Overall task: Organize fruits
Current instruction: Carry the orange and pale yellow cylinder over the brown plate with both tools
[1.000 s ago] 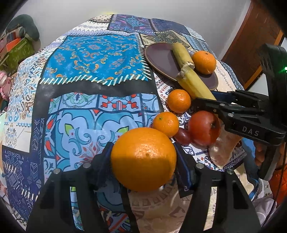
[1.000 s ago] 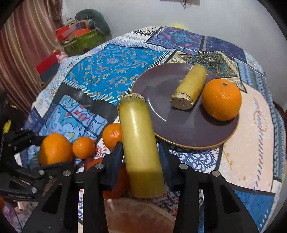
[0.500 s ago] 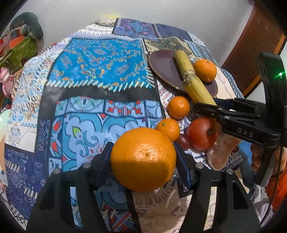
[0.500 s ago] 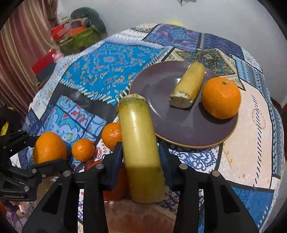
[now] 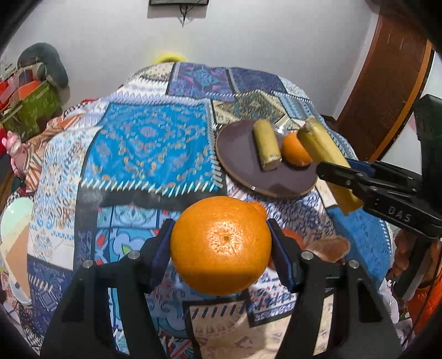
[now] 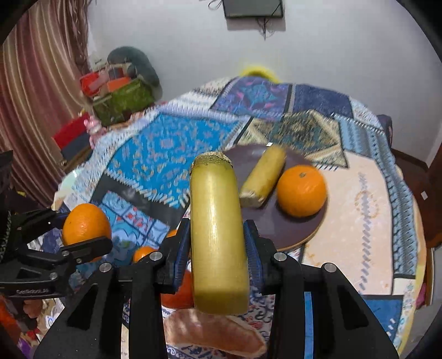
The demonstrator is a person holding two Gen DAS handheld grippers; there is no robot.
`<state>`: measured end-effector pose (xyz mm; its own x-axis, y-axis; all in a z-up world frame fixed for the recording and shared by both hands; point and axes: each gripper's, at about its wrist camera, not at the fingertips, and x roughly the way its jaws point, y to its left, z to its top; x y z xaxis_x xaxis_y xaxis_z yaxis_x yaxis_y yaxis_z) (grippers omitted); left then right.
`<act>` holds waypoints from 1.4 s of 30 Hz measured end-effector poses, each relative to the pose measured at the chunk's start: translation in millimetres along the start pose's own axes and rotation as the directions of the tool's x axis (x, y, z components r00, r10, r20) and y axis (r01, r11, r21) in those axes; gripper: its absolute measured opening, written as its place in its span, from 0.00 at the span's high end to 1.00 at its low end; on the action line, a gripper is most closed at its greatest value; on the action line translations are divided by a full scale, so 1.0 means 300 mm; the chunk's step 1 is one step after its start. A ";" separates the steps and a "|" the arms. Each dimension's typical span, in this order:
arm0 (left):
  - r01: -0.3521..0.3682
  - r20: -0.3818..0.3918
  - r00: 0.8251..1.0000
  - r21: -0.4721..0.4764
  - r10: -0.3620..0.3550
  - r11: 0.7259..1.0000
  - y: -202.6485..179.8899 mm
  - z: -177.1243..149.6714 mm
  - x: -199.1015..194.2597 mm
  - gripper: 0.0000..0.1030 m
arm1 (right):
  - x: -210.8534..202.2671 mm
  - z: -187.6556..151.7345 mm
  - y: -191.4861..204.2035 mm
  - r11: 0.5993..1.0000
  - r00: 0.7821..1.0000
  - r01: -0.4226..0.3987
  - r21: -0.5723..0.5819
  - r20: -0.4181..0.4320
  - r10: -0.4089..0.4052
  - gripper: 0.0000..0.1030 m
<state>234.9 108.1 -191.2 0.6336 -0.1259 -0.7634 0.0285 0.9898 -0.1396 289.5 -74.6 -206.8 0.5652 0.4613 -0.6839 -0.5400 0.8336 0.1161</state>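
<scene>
Orange (image 5: 221,244) in left claw (image 5: 221,248)

Patchwork tablecloth (image 5: 154,143), striped curtain (image 6: 36,91), green box (image 6: 123,102), wall screen (image 6: 252,8)

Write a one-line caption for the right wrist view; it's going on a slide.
Right tool grips a sugarcane piece above the purple plate holding an orange.

cane piece (image 6: 262,176) beside orange (image 6: 301,190) on plate (image 6: 279,229)
</scene>
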 end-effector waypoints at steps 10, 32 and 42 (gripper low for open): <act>0.018 0.050 0.999 0.040 -0.020 0.999 -0.078 0.132 0.010 0.37 | -0.085 0.084 -0.073 0.999 0.995 0.046 0.012 0.094 -0.047 0.66; -0.015 0.002 1.000 0.040 0.015 0.999 -0.105 0.311 0.276 0.37 | 0.015 0.156 -0.151 0.999 0.991 0.026 0.047 0.127 -0.032 0.66; -0.027 -0.056 0.998 0.014 0.028 1.000 -0.049 0.351 0.418 0.37 | 0.152 0.165 -0.170 0.998 0.997 0.000 0.065 0.080 -0.006 0.66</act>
<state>395.3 84.7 -218.4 0.5900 -0.1016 -0.8010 0.0222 0.9937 -0.1097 373.8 -81.1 -208.4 0.6162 0.4793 -0.6250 -0.4978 0.8519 0.1626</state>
